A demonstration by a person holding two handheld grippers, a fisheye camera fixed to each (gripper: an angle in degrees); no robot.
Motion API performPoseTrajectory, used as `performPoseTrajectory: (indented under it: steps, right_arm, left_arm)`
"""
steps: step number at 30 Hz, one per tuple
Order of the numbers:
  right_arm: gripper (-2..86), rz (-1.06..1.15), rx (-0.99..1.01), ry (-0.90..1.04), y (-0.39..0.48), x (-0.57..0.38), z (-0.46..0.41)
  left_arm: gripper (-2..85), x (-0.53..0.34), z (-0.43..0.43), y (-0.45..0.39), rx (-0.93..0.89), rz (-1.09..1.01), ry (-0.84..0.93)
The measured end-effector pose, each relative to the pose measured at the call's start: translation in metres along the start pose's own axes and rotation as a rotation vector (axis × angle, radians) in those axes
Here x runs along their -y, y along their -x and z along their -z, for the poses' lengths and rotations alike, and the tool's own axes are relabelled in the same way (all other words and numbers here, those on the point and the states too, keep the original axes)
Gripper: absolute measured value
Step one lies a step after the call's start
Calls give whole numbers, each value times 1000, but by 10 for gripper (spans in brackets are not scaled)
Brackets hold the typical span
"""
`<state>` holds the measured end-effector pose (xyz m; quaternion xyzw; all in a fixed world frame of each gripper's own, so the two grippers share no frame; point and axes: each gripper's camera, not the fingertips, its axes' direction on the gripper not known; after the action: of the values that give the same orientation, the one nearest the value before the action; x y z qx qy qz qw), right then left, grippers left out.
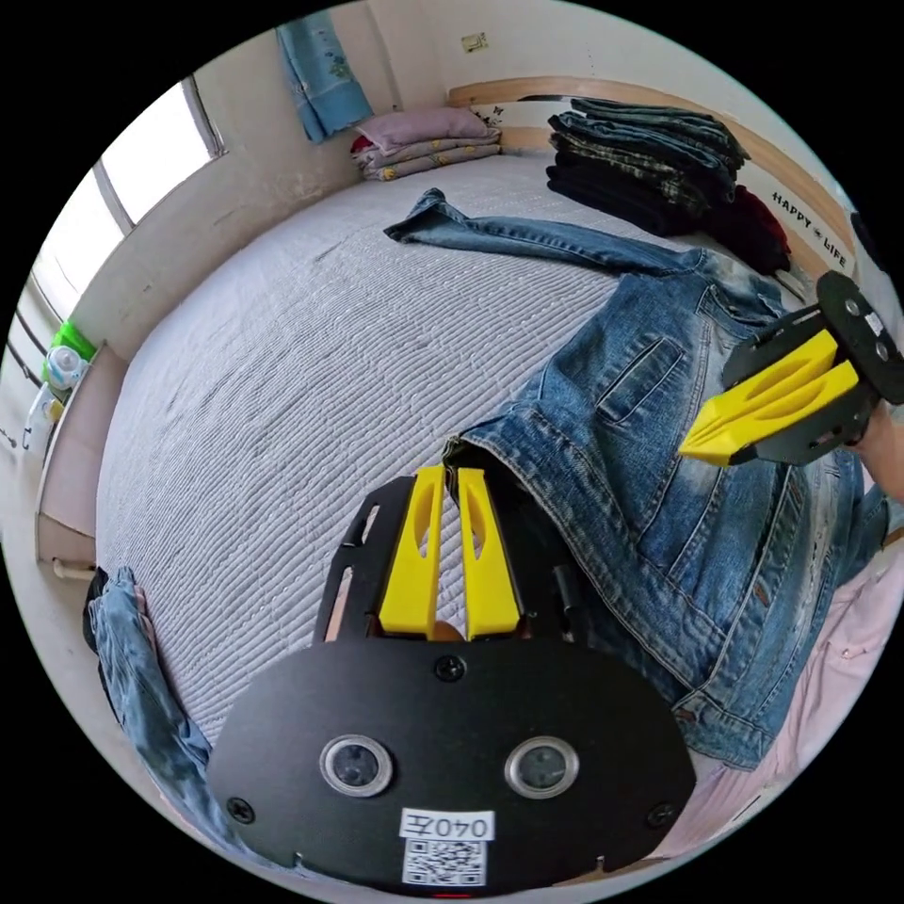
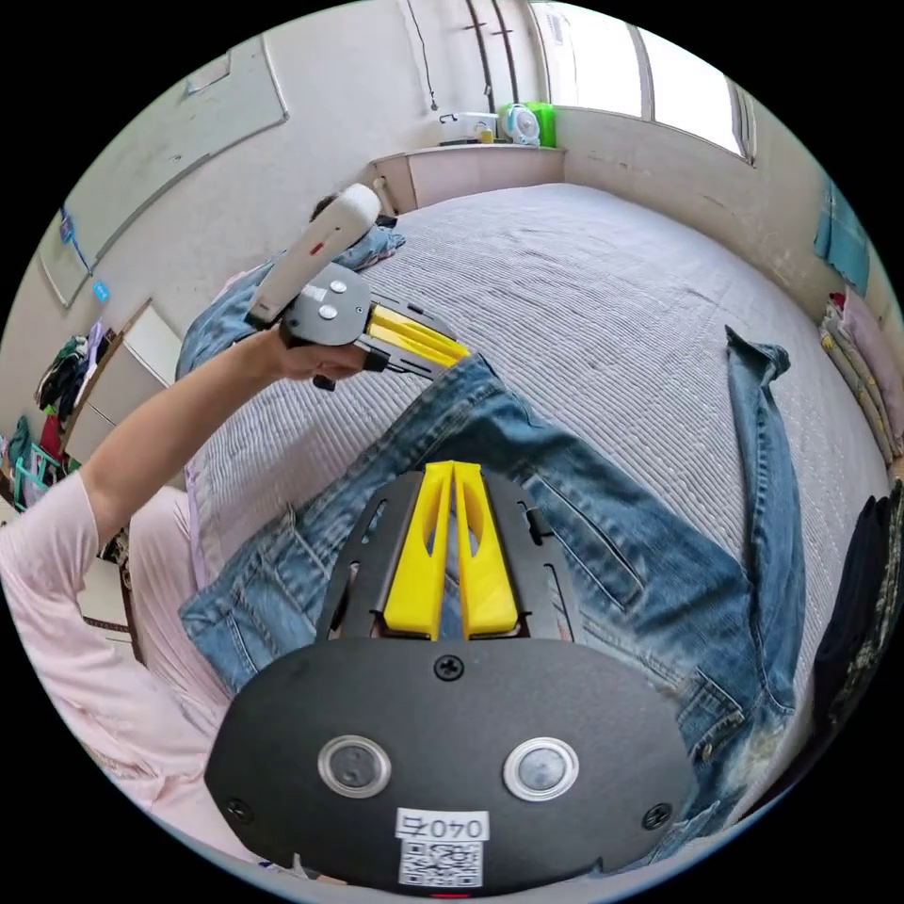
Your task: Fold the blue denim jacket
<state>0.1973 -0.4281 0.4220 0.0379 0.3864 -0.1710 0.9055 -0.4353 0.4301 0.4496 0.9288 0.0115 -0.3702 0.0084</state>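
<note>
Heavy, stiff-seamed denim jacket [image 1: 659, 471] on the bed [image 1: 311, 377]: left claw [image 1: 450, 471] pinches its hem corner; right claw [image 2: 452, 466] closed, empty.

Home bedroom, bed [image 1: 311, 377], pillows [image 1: 428, 141]

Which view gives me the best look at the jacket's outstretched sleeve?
The left gripper view: the outstretched sleeve of the denim jacket lies flat across the bed, seen from shoulder to cuff. The right gripper view shows it foreshortened near the edge.
</note>
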Motion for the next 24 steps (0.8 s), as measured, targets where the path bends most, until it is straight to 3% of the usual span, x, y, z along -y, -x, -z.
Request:
performPoseTrajectory:
  steps: [4, 6, 8, 10, 13, 16, 19, 21, 24]
  right_arm:
    - [-9, -61, 150, -19, 4, 30, -47]
    - [-9, -138, 135, 148, 10, 48, -110]
    - [-9, -154, 180, 106, 7, 47, -114]
    - [-9, -159, 241, 114, 0, 41, -112]
    - [-9, -143, 278, 6, -9, 3, -64]
    - [-9, -156, 163, -130, -30, -64, 5]
    - [-9, -278, -87, -144, -72, -133, 57]
    - [-9, -405, -309, -93, -112, -185, 86]
    - [-9, -551, -449, -1, -169, -254, 101]
  left_arm:
    - [-10, -7, 27, 33, -46, 95, -159]
    - [-10, -10, 14, 38, -42, 112, -88]
    - [-10, -13, 1, 40, 0, 168, -39]
    - [-9, -14, 7, 56, 40, 408, -46]
    - [-9, -7, 42, 46, 136, 478, -120]
    - [-9, 28, 62, -18, 178, 266, -180]
    - [-9, 71, 25, -83, 278, 102, -69]
    - [-9, 89, -5, -99, 353, 110, 6]
    - [-9, 98, -60, -88, 330, 193, 168]
